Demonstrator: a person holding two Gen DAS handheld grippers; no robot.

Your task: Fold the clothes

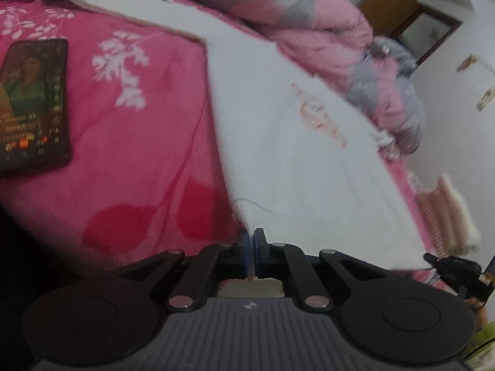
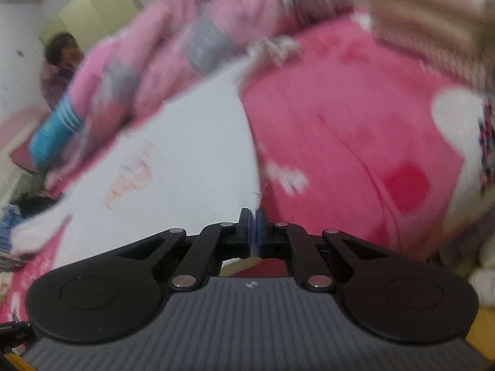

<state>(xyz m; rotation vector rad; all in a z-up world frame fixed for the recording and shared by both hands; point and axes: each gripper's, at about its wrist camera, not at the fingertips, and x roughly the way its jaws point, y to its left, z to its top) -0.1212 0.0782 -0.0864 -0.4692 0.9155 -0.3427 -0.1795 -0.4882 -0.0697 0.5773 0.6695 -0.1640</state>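
The white garment [image 1: 297,160] lies spread flat on the pink floral bedsheet [image 1: 130,130], which serves here as the landmark: the cloth runs diagonally across the sheet, with a faint orange-red print on its upper face and its near hem reaching the sheet's front part. The left gripper [image 1: 251,249] is clenched on the garment's near corner, a thin fold of white cloth pinched between its blue pads, and the ribbed hem rises straight out of that pinch. The right gripper [image 2: 253,227] is also clamped tight, at the garment's other near edge; the right wrist view is blurred, but a sliver of white cloth seems to sit between its pads, so I judge it is grasping the hem too. On the sheet, off to the side of the garment, rests a phone [image 1: 32,103] with a lit screen, and beyond the sheet's far side a pink and grey quilt [image 1: 309,15] is heaped. A cream knitted piece [image 1: 445,213] sits near the sheet's edge. The step in hand looks like the start of a fold, both near corners gripped and the cloth still flat. The next move calls for lifting both corners together and evenly, carrying them over toward the far end, keeping the hem taut so the fold lands square and clear of the phone
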